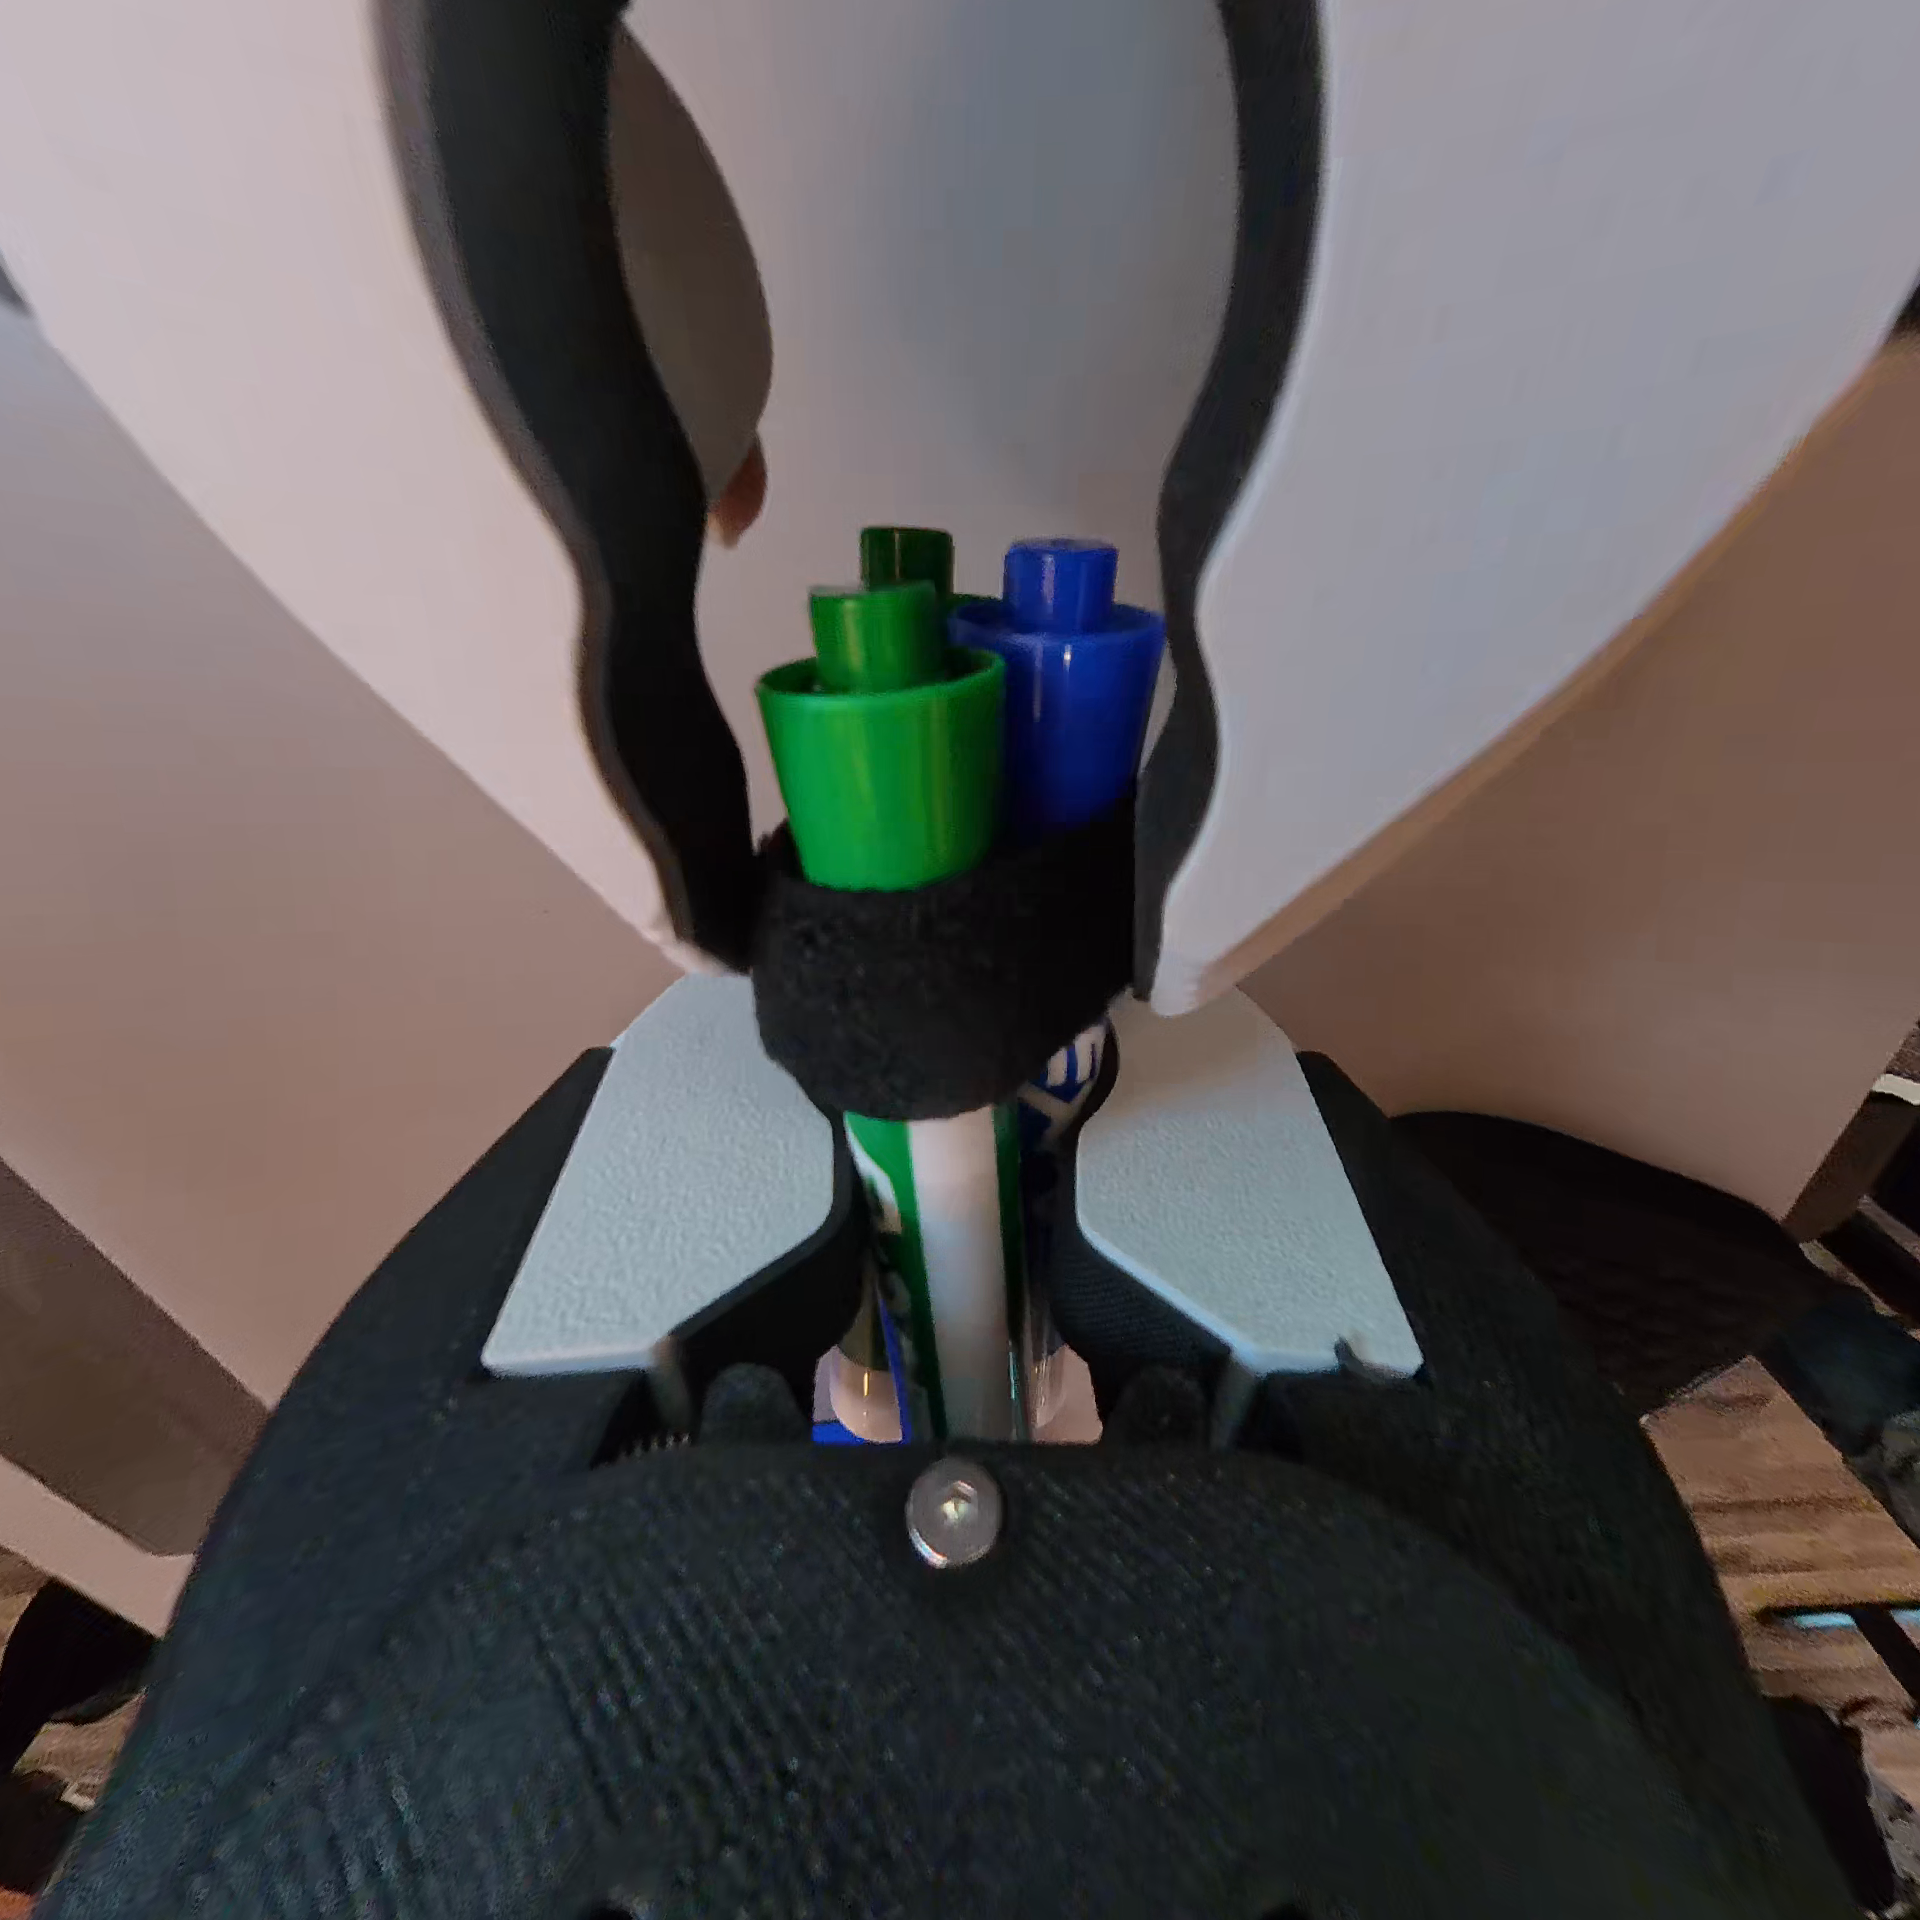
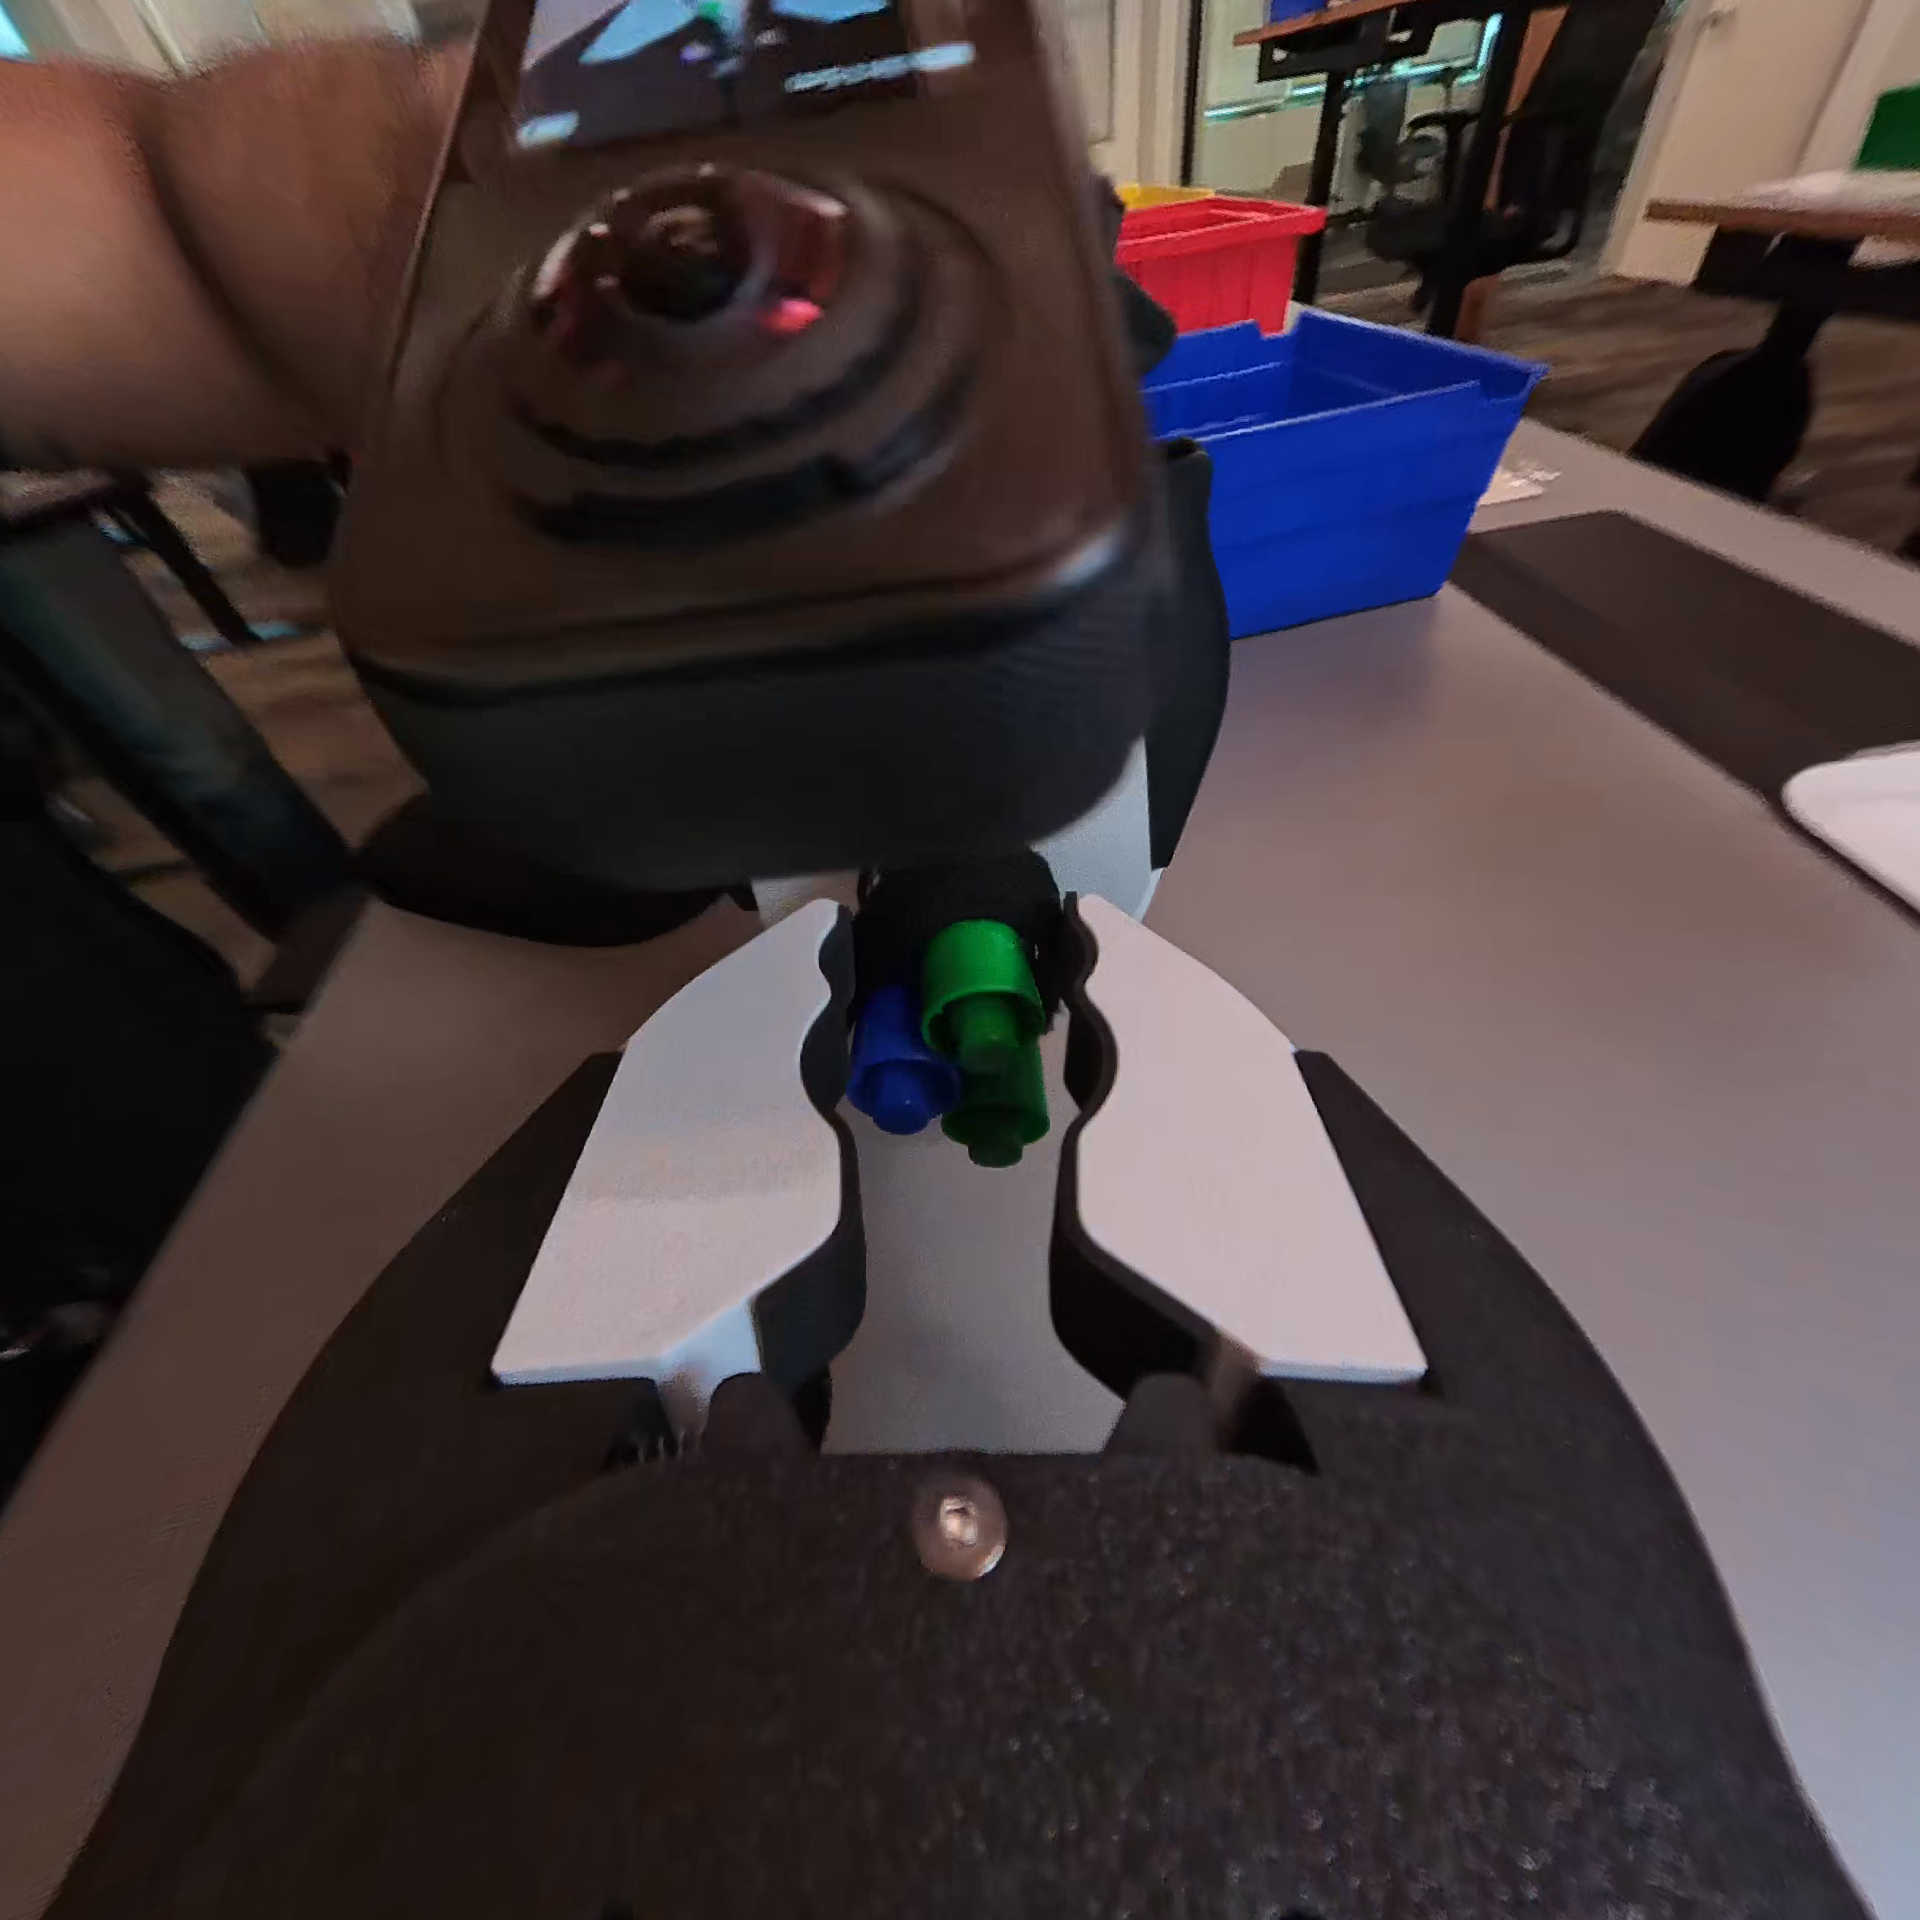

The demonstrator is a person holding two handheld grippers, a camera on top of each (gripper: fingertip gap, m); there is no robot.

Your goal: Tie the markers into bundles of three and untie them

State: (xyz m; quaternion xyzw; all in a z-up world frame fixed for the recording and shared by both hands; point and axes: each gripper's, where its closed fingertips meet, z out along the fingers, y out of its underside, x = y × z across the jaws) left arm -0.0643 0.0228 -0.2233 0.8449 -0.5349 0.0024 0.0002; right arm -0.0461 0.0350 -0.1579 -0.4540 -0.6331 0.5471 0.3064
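1. Black ribbed plastic, left of centre in the right wrist view: body of the left gripper point(image 1: 956, 1143), camera lens facing this way, with a person's forearm point(image 2: 156, 260) at the far left edge.
2. Clenched on the bundle point(image 1: 883, 790): left fingers on either side of the marker barrels, below the strap point(image 1: 914, 987).
3. At centre, held above the grey table point(image 2: 1455, 1039): three markers, two green-capped and one blue-capped point(image 1: 1060, 707), caps pointing away from the left gripper and toward the right one.
4. Wrapped around the three just under the caps: the strap, black and fuzzy, closed into a snug ring.
5. Meeting it head-on: right gripper point(image 2: 956, 966), black finger pads pressed against the strap and caps on both sides, grasping the bundle's cap end.
6. Further right, on the table behind: red bin point(image 2: 1216, 260), then blue bin point(image 2: 1351, 499) just in front of it.
7. Far right: black mat point(image 2: 1714, 644) lying flat on the tabletop.
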